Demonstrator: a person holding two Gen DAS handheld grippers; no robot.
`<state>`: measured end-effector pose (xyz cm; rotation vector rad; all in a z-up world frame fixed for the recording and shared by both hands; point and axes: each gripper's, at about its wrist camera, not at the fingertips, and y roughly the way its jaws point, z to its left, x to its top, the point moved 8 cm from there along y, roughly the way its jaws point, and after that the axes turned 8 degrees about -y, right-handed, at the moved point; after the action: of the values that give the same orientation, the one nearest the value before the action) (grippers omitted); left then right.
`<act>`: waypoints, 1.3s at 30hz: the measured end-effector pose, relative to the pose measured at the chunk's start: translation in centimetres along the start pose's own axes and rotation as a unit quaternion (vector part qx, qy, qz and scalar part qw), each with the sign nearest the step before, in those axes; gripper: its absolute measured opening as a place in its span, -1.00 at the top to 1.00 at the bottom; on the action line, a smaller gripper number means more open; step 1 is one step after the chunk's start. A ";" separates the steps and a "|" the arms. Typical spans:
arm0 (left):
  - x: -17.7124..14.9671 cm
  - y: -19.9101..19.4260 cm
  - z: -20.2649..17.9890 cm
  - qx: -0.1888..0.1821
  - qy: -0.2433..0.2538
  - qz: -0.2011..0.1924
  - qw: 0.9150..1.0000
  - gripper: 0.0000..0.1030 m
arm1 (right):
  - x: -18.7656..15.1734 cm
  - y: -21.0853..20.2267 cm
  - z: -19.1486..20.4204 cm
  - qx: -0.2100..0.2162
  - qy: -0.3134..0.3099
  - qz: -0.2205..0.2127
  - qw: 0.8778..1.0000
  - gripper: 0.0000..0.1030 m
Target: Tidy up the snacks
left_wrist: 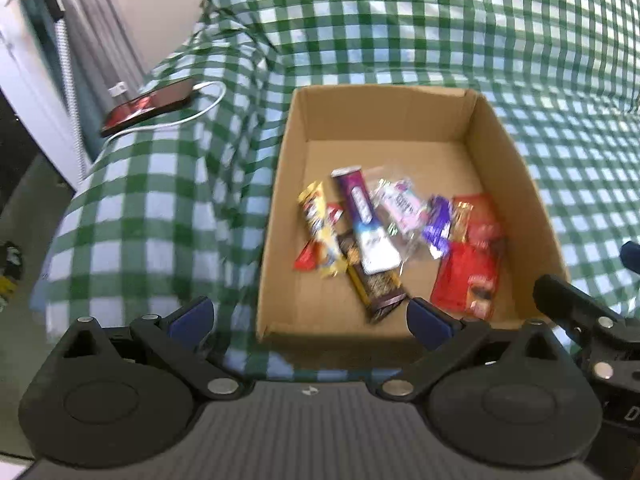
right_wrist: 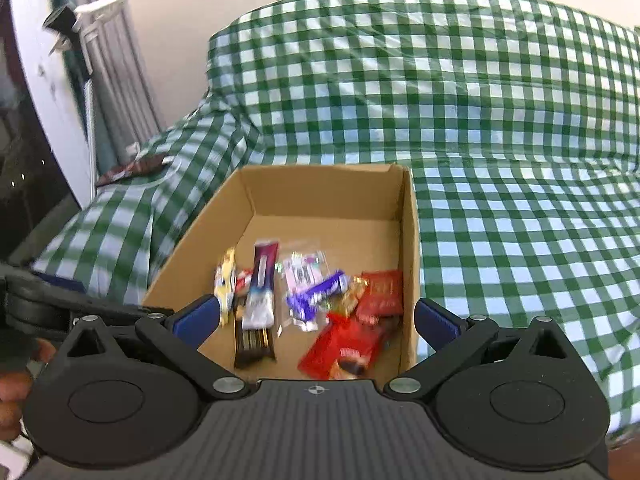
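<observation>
Several wrapped snacks (left_wrist: 384, 236) lie loose in a heap on the floor of an open cardboard box (left_wrist: 280, 208), toward its near end, among them a purple-and-white bar (right_wrist: 262, 292), a yellow wrapper (left_wrist: 320, 228), a clear packet (right_wrist: 304, 276) and red packets (right_wrist: 380, 296); all print is too blurred to read. The box sits on a sofa under a green-checked cover (right_wrist: 500, 128), with a phone (left_wrist: 148, 106) on a white cable (left_wrist: 200, 114) on the armrest. Both the left gripper (left_wrist: 310, 316) and right gripper (right_wrist: 316, 318) have their blue-padded fingers (right_wrist: 198, 316) spread wide and released, nothing between them.
</observation>
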<state>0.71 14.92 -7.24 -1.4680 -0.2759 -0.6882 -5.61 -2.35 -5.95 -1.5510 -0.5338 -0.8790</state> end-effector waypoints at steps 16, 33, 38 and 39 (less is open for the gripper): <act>-5.6 -5.2 1.4 -0.003 -0.020 -0.047 0.999 -0.99 | -2.6 -5.6 0.6 -0.053 -0.037 -0.031 0.997 -1.00; -5.6 -6.8 2.0 -0.002 -0.030 -0.078 0.997 -0.99 | -1.1 -9.0 2.2 -0.069 -0.072 -0.118 0.988 -1.00; -5.4 -6.5 2.5 0.003 -0.038 -0.076 0.996 -0.99 | -1.4 -8.2 2.4 -0.074 -0.077 -0.100 0.989 -1.00; -5.4 -6.4 2.5 0.002 -0.039 -0.075 0.996 -0.99 | -1.5 -8.1 2.4 -0.074 -0.079 -0.095 0.990 -1.00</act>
<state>-6.65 19.05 -4.79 -1.4828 -0.4511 -0.7511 -12.10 1.67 -2.08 -1.7356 -0.7546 -0.9637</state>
